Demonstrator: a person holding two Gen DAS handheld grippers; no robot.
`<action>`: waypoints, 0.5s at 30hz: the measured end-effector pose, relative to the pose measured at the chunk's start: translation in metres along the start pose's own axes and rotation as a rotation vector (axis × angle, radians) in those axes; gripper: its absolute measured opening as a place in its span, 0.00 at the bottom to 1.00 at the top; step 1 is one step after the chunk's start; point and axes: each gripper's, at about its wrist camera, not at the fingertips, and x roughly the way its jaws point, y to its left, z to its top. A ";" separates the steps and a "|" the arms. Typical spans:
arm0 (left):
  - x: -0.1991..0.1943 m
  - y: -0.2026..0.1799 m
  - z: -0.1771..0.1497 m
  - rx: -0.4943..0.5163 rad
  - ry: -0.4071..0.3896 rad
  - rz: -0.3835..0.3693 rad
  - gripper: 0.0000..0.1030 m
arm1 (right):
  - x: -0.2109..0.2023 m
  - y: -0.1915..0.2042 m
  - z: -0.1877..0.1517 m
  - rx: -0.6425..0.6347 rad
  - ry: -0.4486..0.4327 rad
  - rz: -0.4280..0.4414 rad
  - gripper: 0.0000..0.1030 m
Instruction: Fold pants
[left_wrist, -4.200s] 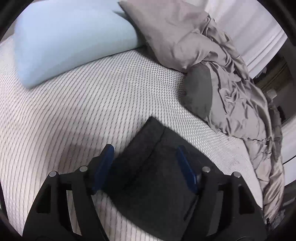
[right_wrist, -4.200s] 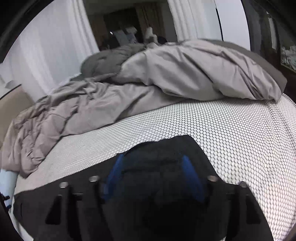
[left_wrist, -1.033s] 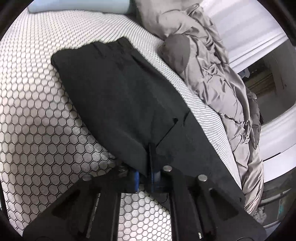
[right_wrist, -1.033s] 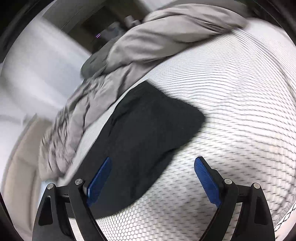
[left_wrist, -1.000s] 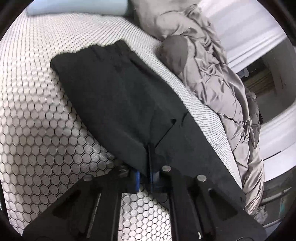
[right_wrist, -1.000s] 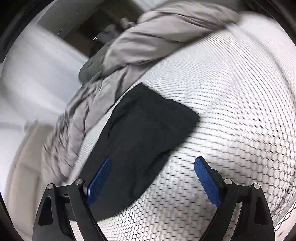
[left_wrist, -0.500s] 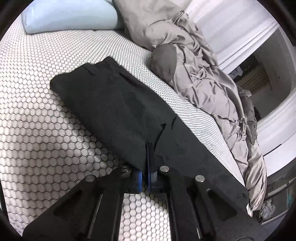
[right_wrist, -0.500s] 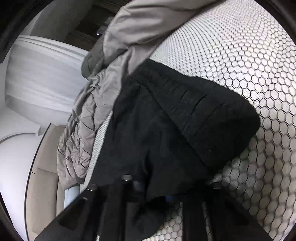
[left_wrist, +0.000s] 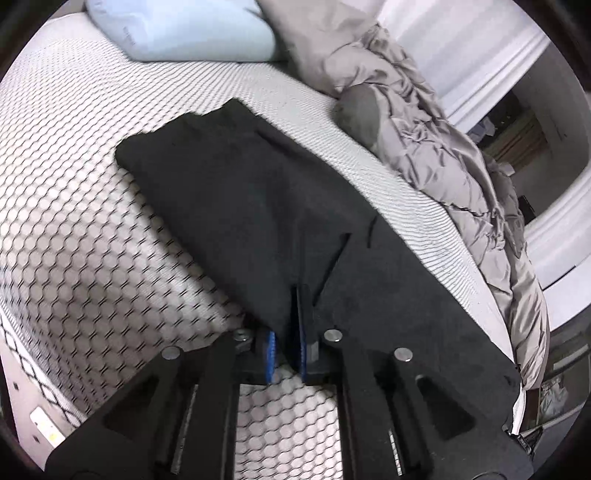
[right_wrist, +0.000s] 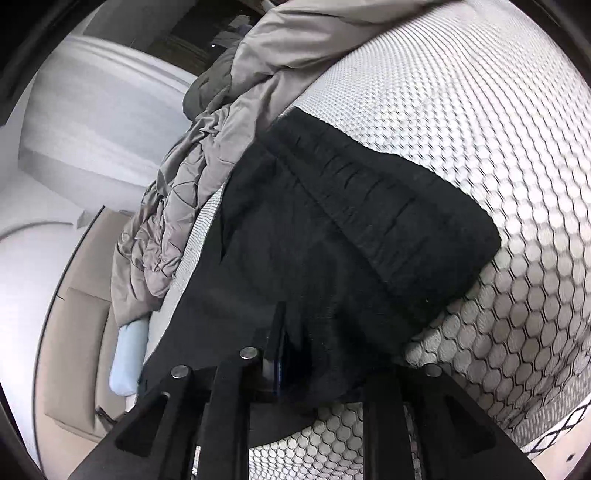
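Here the left gripper (left_wrist: 287, 314) has its blue pads (left_wrist: 270, 350) drawn nearly together on a fold of the black pants (left_wrist: 240, 206), pinching the near edge of the cloth where a seam or slit parts. From that pinch the pants run away across the bed (left_wrist: 74, 221), ending in a squared-off end short of the pale blue pillow (left_wrist: 184, 33). A second layer of the pants spreads out past the gripper towards the bed's edge, beside the crumpled grey duvet (left_wrist: 443, 155) that is heaped along the far side of the pants.

The right gripper (right_wrist: 295, 354) is mostly buried in black cloth; one blue pad (right_wrist: 277, 365) shows at the edge of the fabric, and its jaws are opening slightly with the pants between them and draped over them. Just beyond this gripper lies the gathered waistband (right_wrist: 388, 206), resting on the honeycomb-patterned bed (right_wrist: 480, 110). Past the waistband the grey duvet (right_wrist: 207, 184) is bunched up against the pants' far edge, and the pillow (right_wrist: 127, 362) peeks out beside the duvet.
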 end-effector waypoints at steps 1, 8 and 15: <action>-0.002 0.001 -0.002 -0.001 -0.003 0.004 0.05 | -0.003 -0.001 0.000 0.012 -0.006 0.018 0.21; -0.040 -0.006 -0.017 0.079 -0.062 0.075 0.67 | -0.048 -0.025 -0.005 0.113 -0.149 0.026 0.61; -0.060 -0.025 -0.026 0.132 -0.045 0.003 0.71 | -0.052 -0.039 0.004 0.162 -0.185 0.020 0.25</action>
